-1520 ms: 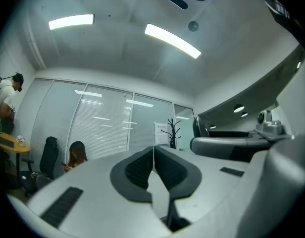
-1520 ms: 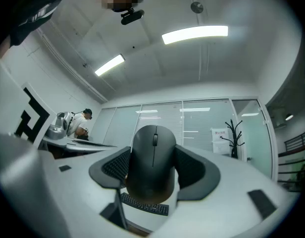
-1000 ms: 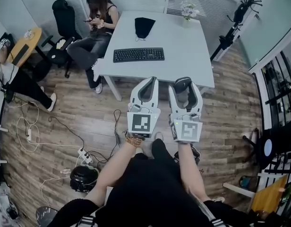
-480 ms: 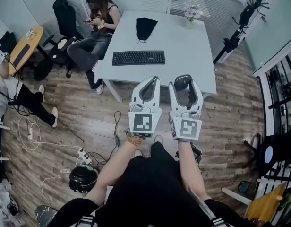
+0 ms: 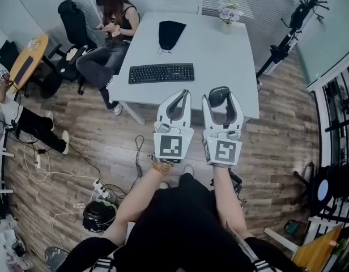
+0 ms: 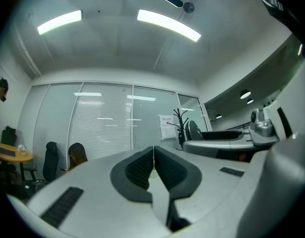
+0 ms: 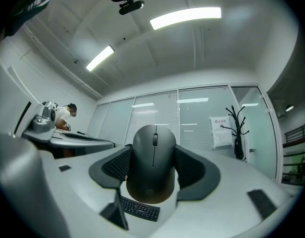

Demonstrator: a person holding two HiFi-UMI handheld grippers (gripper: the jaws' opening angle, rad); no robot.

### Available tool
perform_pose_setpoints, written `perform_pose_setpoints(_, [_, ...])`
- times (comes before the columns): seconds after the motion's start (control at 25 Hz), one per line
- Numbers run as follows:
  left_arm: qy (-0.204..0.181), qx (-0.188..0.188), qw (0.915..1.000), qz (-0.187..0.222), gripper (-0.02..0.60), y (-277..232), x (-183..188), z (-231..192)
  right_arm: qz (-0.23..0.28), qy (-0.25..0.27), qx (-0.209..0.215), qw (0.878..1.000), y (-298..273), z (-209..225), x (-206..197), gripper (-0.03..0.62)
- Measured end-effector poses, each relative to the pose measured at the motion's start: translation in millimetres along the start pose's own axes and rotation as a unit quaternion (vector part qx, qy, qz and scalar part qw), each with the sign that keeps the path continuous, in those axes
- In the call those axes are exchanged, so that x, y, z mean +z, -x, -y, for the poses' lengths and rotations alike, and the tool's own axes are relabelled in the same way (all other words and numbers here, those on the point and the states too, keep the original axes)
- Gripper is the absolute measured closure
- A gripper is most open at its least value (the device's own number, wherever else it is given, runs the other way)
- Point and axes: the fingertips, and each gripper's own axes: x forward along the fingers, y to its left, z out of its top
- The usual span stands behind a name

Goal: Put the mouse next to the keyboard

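The right gripper (image 5: 221, 102) grips the mouse (image 7: 153, 157) by its sides between the pads, while the left gripper (image 5: 182, 94) just beside it is pinched shut on nothing. The keyboard (image 5: 161, 72) lies ahead of both tools on the table (image 5: 231, 55), left of the right one's line. Those rounded, smooth sides could let the mouse slip or twist loose on the way, and jaws parting before its base meets the tabletop would drop it.
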Motion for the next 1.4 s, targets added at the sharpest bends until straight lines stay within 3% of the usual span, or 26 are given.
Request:
perform_pose_setpoints(0.36, [-0.003, 0.030, 0.9995, -0.003, 0.569, -57, -12, 6, 0.002, -0.007, 0.018, 1.000, -47, 43, -13, 0.315])
perform_pose_setpoints(0.52, [-0.007, 0.049, 0.9988, 0.002, 0.569, -73, -16, 3, 0.027, -0.006, 0.034, 0.999, -61, 50, -14, 0.315])
perform_pose_setpoints(0.76, [-0.004, 0.068, 0.9976, -0.016, 0.569, -85, -31, -10, 0.017, 0.009, 0.047, 0.999, -84, 58, -29, 0.315])
perform_pose_setpoints(1.4, [0.000, 0.033, 0.9991, -0.027, 0.569, -146, -58, -42, -0.007, 0.026, 0.010, 1.000, -153, 80, -57, 0.315])
